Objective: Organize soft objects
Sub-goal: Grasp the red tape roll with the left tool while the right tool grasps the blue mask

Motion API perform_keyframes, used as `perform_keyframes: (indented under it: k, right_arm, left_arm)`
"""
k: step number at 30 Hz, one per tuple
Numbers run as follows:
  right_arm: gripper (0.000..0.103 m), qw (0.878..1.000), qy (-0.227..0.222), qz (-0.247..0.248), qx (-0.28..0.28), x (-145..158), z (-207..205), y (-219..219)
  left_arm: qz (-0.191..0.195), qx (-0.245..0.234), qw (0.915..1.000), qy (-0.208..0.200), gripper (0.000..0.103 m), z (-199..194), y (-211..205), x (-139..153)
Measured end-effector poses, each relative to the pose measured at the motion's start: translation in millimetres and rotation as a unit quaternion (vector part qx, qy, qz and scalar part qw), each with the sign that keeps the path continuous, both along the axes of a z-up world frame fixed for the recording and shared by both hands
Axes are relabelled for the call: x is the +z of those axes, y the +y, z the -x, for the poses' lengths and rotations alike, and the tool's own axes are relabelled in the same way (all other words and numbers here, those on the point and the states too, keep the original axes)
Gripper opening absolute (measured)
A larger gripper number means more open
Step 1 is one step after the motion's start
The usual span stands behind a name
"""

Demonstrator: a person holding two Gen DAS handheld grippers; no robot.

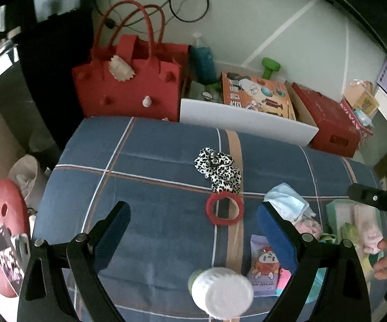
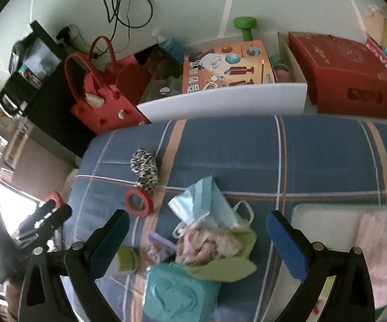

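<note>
The left gripper (image 1: 193, 220) hung wide open over the plaid bedcover (image 1: 153, 161). A red ring (image 1: 224, 208) lay between its fingers, a leopard-print scrunchie (image 1: 219, 170) just beyond, a blue face mask (image 1: 287, 201) by the right fingertip.

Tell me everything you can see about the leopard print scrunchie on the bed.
The leopard print scrunchie is gathered fabric, white with black spots, bunched into ruffled folds. It lies loose on the blue plaid bedsheet, partly over a tan stripe, with its near end against the red ring. Neither tool touches it.
</note>
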State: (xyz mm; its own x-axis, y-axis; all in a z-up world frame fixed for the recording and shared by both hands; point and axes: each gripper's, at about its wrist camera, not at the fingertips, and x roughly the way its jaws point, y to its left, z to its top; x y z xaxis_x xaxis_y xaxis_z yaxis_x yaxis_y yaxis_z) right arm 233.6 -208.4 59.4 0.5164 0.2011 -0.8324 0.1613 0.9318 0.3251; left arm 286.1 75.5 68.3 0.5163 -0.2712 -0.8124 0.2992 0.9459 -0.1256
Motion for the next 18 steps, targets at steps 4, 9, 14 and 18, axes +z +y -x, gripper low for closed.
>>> perform_keyframes:
  k: [4,9,14,18]
  right_arm:
    - [0.103,0.999,0.033,0.014,0.019,-9.1,-21.2,4.6]
    - [0.103,0.996,0.080,-0.001,0.028,-32.1,-48.1,9.5]
    - [0.103,0.992,0.115,0.007,0.044,-58.1,-66.5,21.3]
    - [0.103,0.988,0.146,0.009,0.053,-81.5,-77.7,26.3]
  left_arm:
    - [-0.005,-0.012,0.9992,0.038,0.096,-24.3,-3.4,-8.8]
    - [-0.021,-0.027,0.9905,0.133,0.096,-54.7,-22.1,-35.4]
    - [-0.009,-0.011,0.9806,0.195,0.096,-75.6,-37.7,-62.7]
    - [-0.020,0.002,0.9715,0.236,0.096,-86.9,-51.8,-83.3]
